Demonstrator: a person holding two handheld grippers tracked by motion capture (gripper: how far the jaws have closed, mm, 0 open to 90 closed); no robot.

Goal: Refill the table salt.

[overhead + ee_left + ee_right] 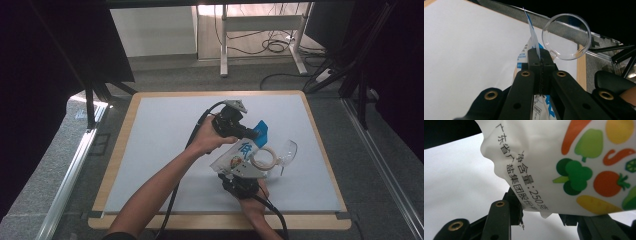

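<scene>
Right gripper [541,218] up close, jaws part-closed around the bottom of the white pouch [564,162]. Above it, the left gripper [541,58] pinches the pouch's blue top corner tight. Just beyond sits the clear cup [566,36]. Looks like tearing it open; next, pull the corner sideways while the lower grip holds firm.

the white bag [554,157] carries black characters, printed orange, green, red and yellow vegetables and a blue top edge, beside a clear cup [566,36], on a pale grey mat [165,150] rimmed in light wood.
</scene>
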